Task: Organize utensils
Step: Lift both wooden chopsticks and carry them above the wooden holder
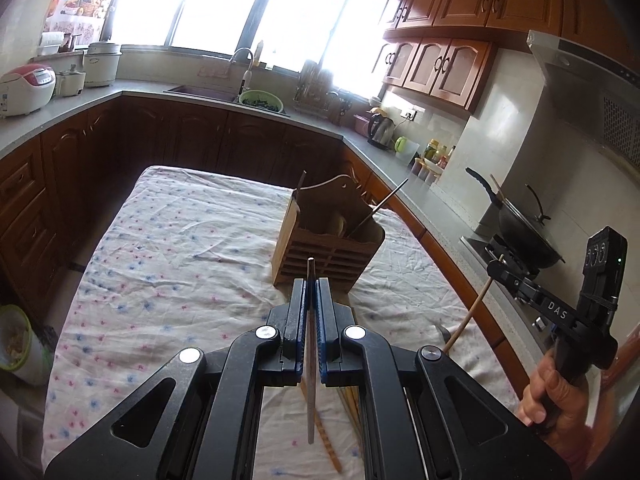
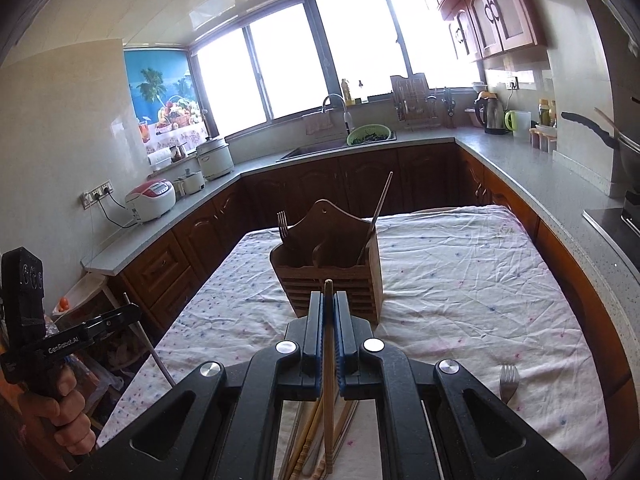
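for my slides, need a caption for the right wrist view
Right gripper shut on a wooden chopstick, aimed at the wooden utensil holder on the floral-clothed table.

Upright wooden holder (chopstick inside)

place: home kitchen | cues: sink, wood cabinets, rice cooker, wok
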